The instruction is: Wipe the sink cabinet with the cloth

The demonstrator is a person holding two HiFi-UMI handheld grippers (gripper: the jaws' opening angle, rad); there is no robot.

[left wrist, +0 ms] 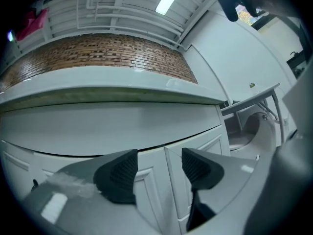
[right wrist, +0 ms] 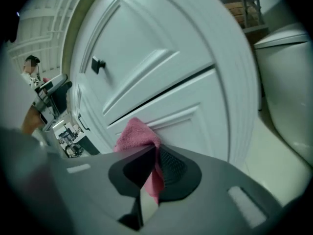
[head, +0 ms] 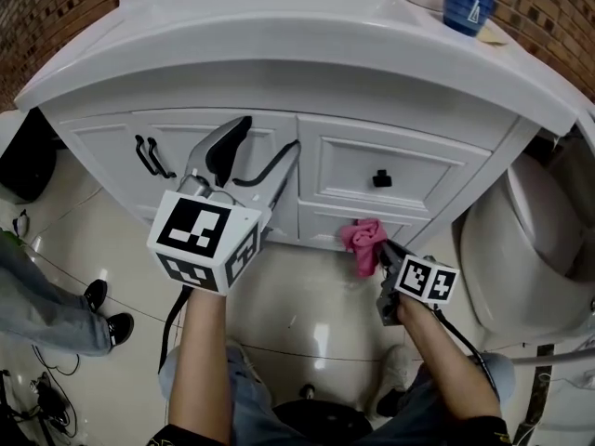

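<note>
Well, the left gripper [head: 270,136] hangs before the cabinet [head: 102,142], its jaws released and apart, with only the seam between two white door panels showing beyond the gap. Further right, the right gripper [head: 383,254] has its jaws clenched on the pink cloth [head: 363,237]. A bunched tuft stands out ahead of the jaw tips and presses against the lower drawer [head: 321,223], just below the black knob [head: 382,178] of the drawer above.

I judge the cloth light, soft and limp, so it will fold and drag rather than slide stiffly. It wants holding at a gathered fold, as now, with enough left beyond the jaws to meet the paint before the hard tips do. A thin pinch could let it creep out under rubbing.

Only the head view shows both grippers at once, the blue cup [head: 468,3] on the basin top, and the toilet [head: 539,249] far right. The left gripper view looks up under the basin's overhanging rim [left wrist: 112,94] and makes the empty gap plain. The right gripper view alone shows the cloth's tail hanging down between the jaws
</note>
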